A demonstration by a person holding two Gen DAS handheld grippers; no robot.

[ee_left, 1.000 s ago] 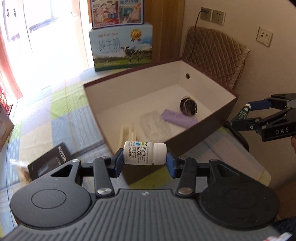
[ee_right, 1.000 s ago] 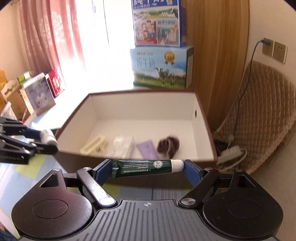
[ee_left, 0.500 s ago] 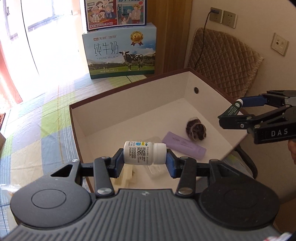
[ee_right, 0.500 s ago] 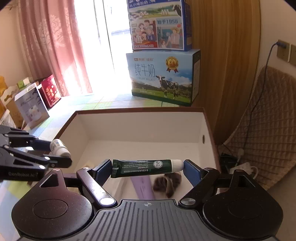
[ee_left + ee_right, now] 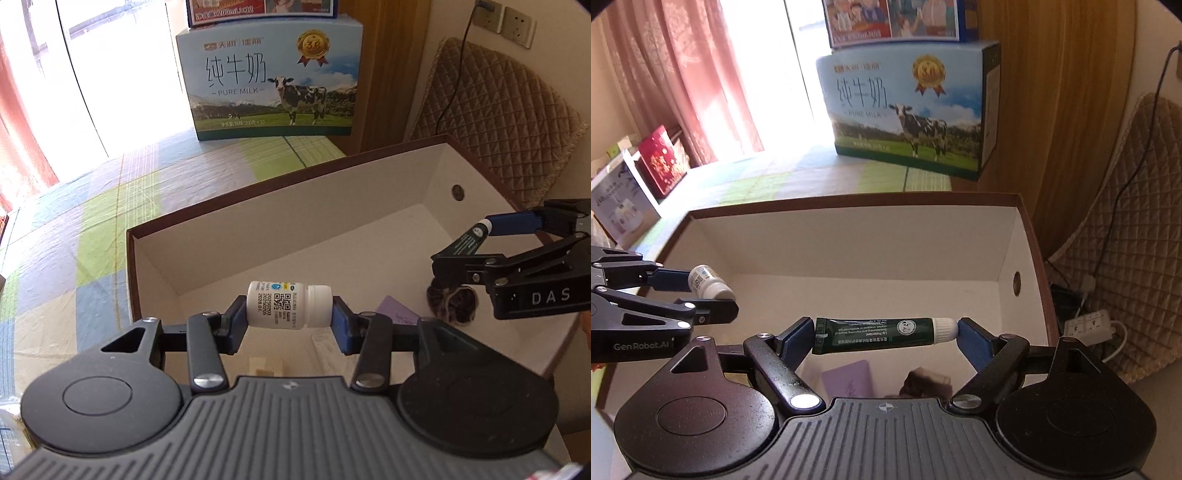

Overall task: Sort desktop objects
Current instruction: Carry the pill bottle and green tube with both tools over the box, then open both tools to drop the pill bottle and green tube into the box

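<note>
My left gripper is shut on a small white pill bottle, held sideways above the open brown box with white inside. My right gripper is shut on a dark green tube with a white cap, also held above the box. Each gripper shows in the other's view: the right one over the box's right side, the left one over its left side. On the box floor lie a purple card, a dark hair tie and a pale item.
A milk carton box stands on the checked tablecloth behind the box. A quilted chair back stands at the right by the wall. Gift boxes stand at the far left. A power strip lies on the floor.
Both grippers have moved forward over the box with their objects still held. The box interior now lies directly under them.
</note>
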